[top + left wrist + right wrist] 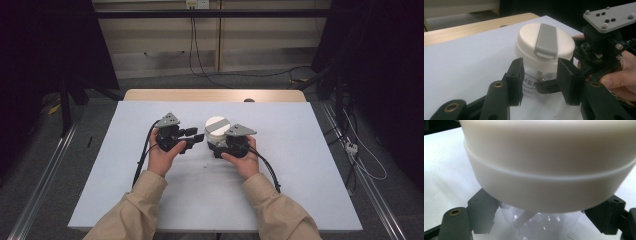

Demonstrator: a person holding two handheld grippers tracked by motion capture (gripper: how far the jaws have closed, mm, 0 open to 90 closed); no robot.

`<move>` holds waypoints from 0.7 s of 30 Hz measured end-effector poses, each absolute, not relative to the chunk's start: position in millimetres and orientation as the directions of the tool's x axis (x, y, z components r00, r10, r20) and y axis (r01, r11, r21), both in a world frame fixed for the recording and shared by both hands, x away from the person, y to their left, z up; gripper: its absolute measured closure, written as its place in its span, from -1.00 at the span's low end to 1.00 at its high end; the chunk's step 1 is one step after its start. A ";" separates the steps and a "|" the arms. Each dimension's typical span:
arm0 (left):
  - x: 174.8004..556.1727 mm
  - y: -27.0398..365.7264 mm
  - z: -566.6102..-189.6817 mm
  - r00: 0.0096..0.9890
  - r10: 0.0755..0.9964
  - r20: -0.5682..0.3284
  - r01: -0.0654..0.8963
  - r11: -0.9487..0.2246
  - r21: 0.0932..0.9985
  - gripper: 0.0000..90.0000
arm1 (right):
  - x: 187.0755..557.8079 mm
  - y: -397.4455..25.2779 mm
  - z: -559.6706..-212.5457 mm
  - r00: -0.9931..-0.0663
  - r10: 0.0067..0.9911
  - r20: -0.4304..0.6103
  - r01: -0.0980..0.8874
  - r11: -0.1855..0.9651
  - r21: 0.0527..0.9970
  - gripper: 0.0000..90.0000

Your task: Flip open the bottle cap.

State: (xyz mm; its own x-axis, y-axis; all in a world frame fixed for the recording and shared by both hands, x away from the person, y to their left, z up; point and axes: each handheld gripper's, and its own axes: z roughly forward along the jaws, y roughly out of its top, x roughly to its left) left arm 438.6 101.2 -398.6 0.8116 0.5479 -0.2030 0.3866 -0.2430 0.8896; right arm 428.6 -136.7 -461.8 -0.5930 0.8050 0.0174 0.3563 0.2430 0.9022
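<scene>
A clear jar (pixel 216 136) with a broad cream-white lid (pixel 545 46) stands upright on the counter (pixel 120 170), a little right of centre and towards the far half of the white sheet. A grey strap-like tab (pixel 546 40) runs across the top of the lid, and dark lettering shows on the transparent body below it.

The white sheet lies bare all round the jar: wide open room to the left, to the right and on the near side. A strip of bare wood (pixel 215 95) runs along the far edge, with floor and cables beyond it.

The right tool (pixel 220 147) grips the jar's clear body just under the lid, its two jaws standing against either side of the glass in the right gripper view. The left tool (pixel 196 138) sits just left of the jar with its jaws spread apart; in the left gripper view they flank the jar below the lid, near it, but whether they touch it cannot be told. Both hands rest low on the counter, close together.
</scene>
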 end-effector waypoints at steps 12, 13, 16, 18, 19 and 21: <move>443.5 100.3 -401.1 0.807 0.551 -0.214 0.414 -0.270 0.869 0.74 | 428.7 -136.7 -462.0 -0.594 0.804 0.016 0.356 0.245 0.902 -0.59; 443.5 99.9 -401.6 0.807 0.550 -0.216 0.417 -0.270 0.868 0.79 | 428.7 -136.6 -461.9 -0.593 0.805 0.016 0.357 0.245 0.902 -0.59; 443.4 98.6 -402.8 0.811 0.547 -0.207 0.411 -0.280 0.868 0.88 | 428.7 -136.6 -461.9 -0.594 0.805 0.017 0.357 0.245 0.901 -0.59; 443.5 97.6 -402.7 0.816 0.541 -0.205 0.405 -0.281 0.870 0.93 | 428.8 -136.7 -461.9 -0.594 0.804 0.017 0.357 0.245 0.902 -0.59; 443.6 96.9 -402.4 0.817 0.541 -0.199 0.401 -0.286 0.870 0.97 | 428.8 -136.7 -462.0 -0.594 0.804 0.016 0.356 0.245 0.902 -0.59; 444.0 96.2 -402.6 0.818 0.538 -0.202 0.402 -0.286 0.870 1.00 | 428.8 -136.7 -462.0 -0.595 0.804 0.016 0.355 0.246 0.902 -0.59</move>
State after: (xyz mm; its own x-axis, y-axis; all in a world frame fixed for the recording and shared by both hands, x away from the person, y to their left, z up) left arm 444.0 96.2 -402.6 0.8184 0.5381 -0.2017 0.4022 -0.2858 0.8698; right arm 428.8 -136.7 -462.0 -0.5949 0.8036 0.0155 0.3553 0.2456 0.9019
